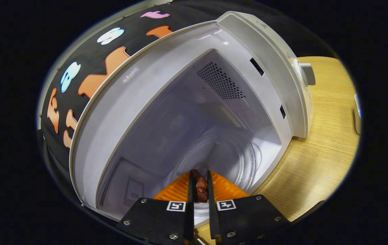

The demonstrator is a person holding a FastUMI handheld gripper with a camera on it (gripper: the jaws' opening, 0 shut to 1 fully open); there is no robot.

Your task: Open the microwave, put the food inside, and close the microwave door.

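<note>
Jaws of the gripper point(200, 185) pinch the orange plate point(226, 189) carrying food point(201, 190), at the open microwave point(194, 112) mouth; best push on toward twelve o'clock, level, onto the turntable point(245, 160) before letting go.

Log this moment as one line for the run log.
stage: food going in | gripper: shut on food | orange plate: at cavity mouth | microwave: open

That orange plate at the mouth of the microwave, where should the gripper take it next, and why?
Probably a little further forward, then down. The gripper is shut on the orange plate, dark food showing between its fingers, and the plate sits just at the open microwave's front edge. The glass turntable lies beyond the fingers, so the plate likely needs carrying over it before letting go.
</note>
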